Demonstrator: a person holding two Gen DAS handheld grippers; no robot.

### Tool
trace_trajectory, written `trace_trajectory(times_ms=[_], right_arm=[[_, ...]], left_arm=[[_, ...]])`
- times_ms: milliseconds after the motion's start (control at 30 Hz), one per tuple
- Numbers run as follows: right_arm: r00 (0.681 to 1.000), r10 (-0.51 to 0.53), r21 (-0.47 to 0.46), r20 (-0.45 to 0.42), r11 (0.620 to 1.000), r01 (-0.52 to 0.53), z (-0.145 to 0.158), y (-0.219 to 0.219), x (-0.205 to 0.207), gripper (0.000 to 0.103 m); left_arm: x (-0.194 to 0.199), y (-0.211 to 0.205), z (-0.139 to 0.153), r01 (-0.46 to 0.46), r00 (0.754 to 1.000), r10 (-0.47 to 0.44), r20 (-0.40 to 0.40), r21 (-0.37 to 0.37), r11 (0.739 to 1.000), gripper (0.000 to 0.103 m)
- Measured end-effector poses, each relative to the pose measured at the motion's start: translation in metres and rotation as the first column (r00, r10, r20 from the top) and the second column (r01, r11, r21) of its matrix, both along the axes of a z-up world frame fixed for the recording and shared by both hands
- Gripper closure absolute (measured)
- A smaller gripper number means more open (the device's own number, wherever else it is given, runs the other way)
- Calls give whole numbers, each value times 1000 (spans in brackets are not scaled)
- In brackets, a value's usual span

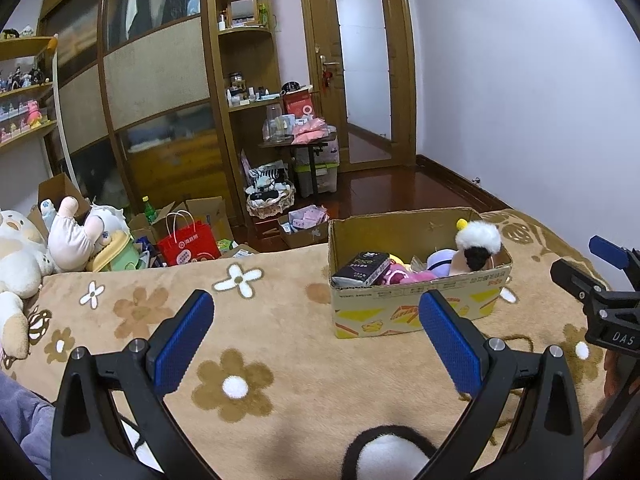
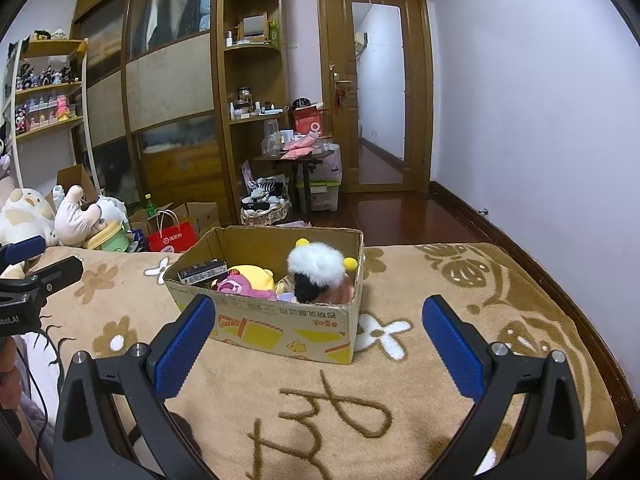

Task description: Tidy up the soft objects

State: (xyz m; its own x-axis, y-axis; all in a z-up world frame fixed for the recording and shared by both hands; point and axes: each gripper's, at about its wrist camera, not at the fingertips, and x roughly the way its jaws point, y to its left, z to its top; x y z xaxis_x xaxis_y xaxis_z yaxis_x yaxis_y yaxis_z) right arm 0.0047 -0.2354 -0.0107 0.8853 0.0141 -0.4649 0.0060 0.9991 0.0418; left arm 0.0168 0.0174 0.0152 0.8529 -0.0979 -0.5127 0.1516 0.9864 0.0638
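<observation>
bare blanket (image 2: 320, 400) ahead; cardboard box (image 2: 280, 328) blocking beyond, top open

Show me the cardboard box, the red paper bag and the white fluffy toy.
cardboard box (image 2: 280, 330), right wrist view, front wall.
red paper bag (image 1: 188, 246), left wrist view, front face.
white fluffy toy (image 2: 316, 262), right wrist view, fluffy top.
</observation>
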Motion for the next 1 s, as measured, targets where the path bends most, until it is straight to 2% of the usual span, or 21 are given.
trace_trajectory(times_ms=[1000], right_arm=[[1000,12,-10,-7,1000,-12,-1,3,2,0]], left_arm=[[3,-3,-2,-3,1000,3,-15,-8,1000,2]])
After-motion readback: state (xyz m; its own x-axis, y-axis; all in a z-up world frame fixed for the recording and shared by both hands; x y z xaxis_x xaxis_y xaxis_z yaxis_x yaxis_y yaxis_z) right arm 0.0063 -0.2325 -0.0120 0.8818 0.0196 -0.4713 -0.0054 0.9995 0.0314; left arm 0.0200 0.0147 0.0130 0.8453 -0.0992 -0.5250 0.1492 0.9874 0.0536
